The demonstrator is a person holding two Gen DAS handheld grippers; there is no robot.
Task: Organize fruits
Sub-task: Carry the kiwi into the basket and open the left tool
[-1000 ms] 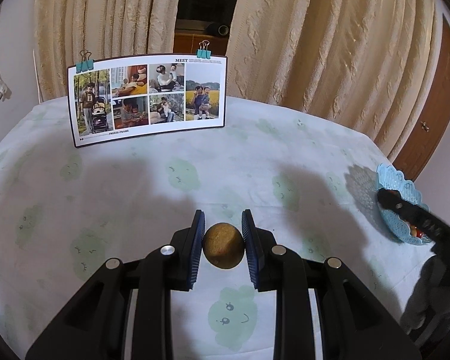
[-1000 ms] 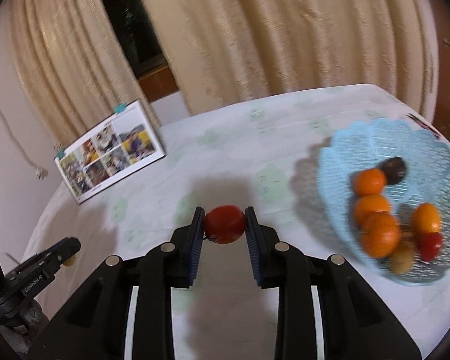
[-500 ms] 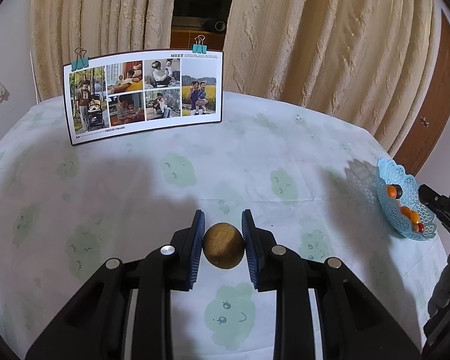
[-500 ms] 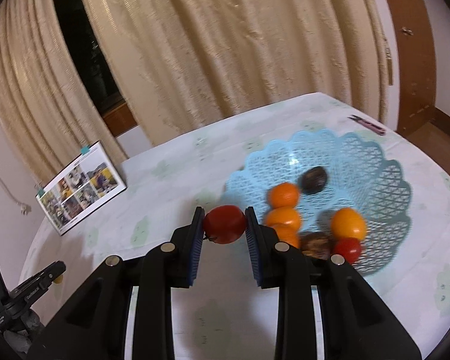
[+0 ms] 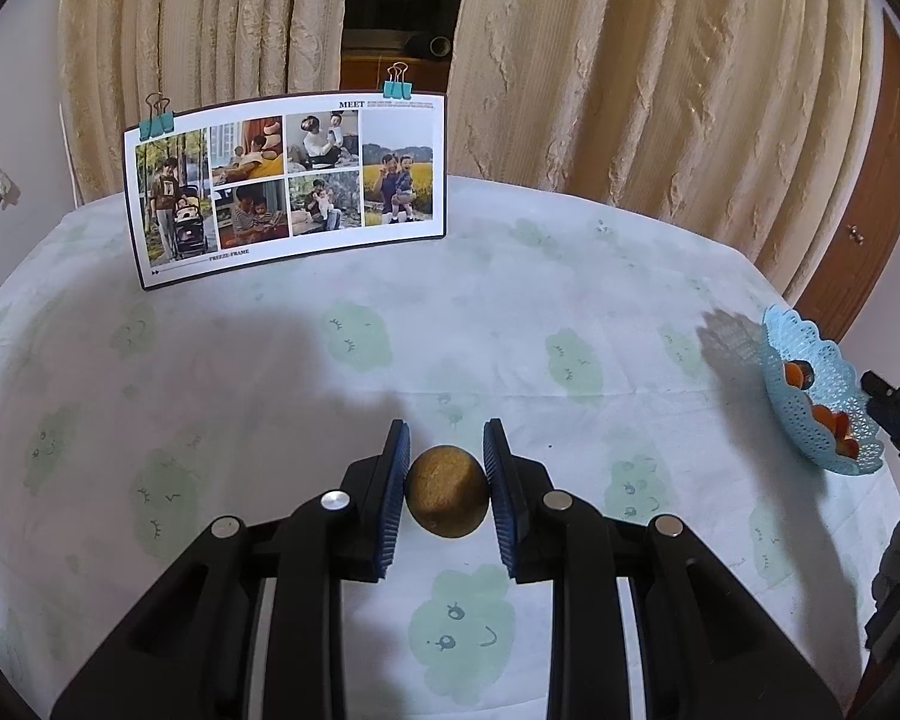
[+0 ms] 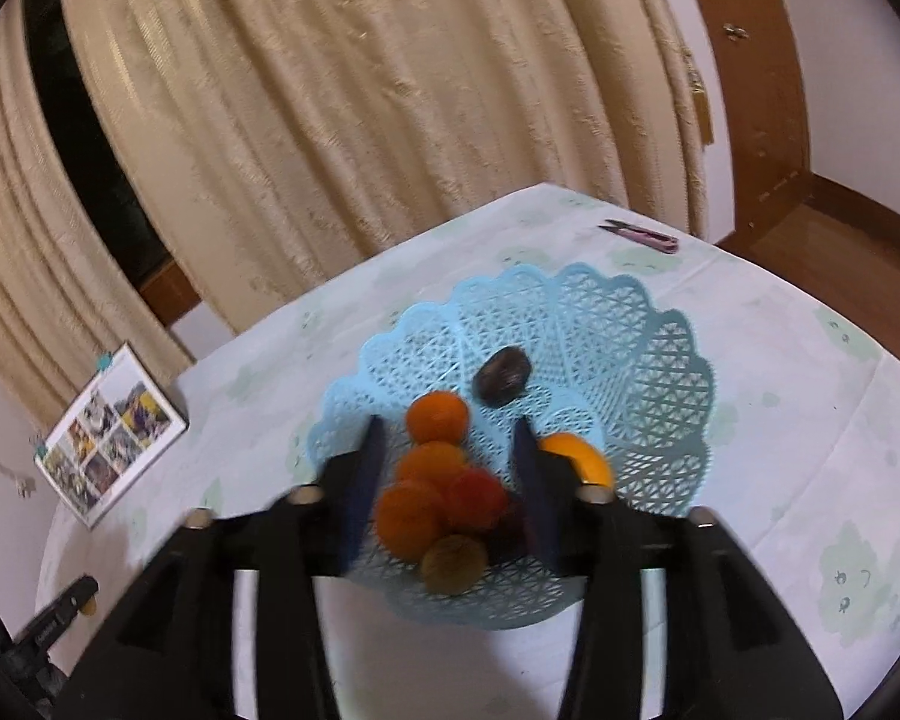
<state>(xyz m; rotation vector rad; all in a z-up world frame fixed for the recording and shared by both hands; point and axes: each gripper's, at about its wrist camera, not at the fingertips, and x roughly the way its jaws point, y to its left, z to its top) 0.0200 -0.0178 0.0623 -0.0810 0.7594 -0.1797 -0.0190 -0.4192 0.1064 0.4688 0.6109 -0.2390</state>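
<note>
Hovering above basket (image 6: pixel 648 372), right gripper (image 6: pixel 450 450) tilted downward, jaws opening.

"MEET" and "FREEZE-FRAME" on the clipped photo card (image 5: pixel 288 186), its smaller print seemingly illegible.

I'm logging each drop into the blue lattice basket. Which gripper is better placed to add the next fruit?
Left. The left gripper is clamped on a brown kiwi-like fruit, though far from the blue lattice basket. The right gripper hangs over the basket, its jaws opening with nothing pressed between them.
</note>
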